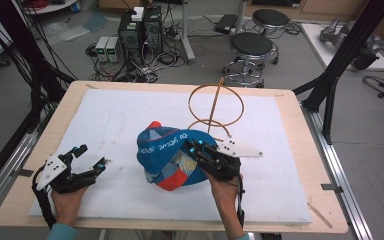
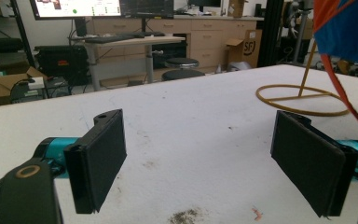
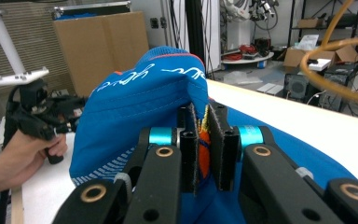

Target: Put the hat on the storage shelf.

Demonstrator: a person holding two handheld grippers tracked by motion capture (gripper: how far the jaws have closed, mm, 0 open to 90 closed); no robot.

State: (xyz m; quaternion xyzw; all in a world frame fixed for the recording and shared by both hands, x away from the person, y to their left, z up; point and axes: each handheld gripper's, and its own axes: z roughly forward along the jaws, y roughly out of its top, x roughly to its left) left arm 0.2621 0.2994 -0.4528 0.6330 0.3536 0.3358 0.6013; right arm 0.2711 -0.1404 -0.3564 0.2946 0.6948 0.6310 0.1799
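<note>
A blue cap (image 1: 167,155) with red and orange panels and white lettering sits near the middle of the white mat. My right gripper (image 1: 196,149) is shut on the cap's fabric at its right side, lifting that part a little. In the right gripper view the two pads pinch a fold of the cap (image 3: 135,102) between them. My left gripper (image 1: 91,159) rests low at the mat's front left, jaws wide open with nothing between its pads (image 2: 100,158). A copper-coloured wire ring stand (image 1: 215,102) rises just behind the cap.
The white mat (image 1: 105,115) covers most of a wooden table (image 1: 300,130). Black frame posts (image 1: 340,60) flank the table. Stools and computer cases with cables stand on the floor beyond the far edge.
</note>
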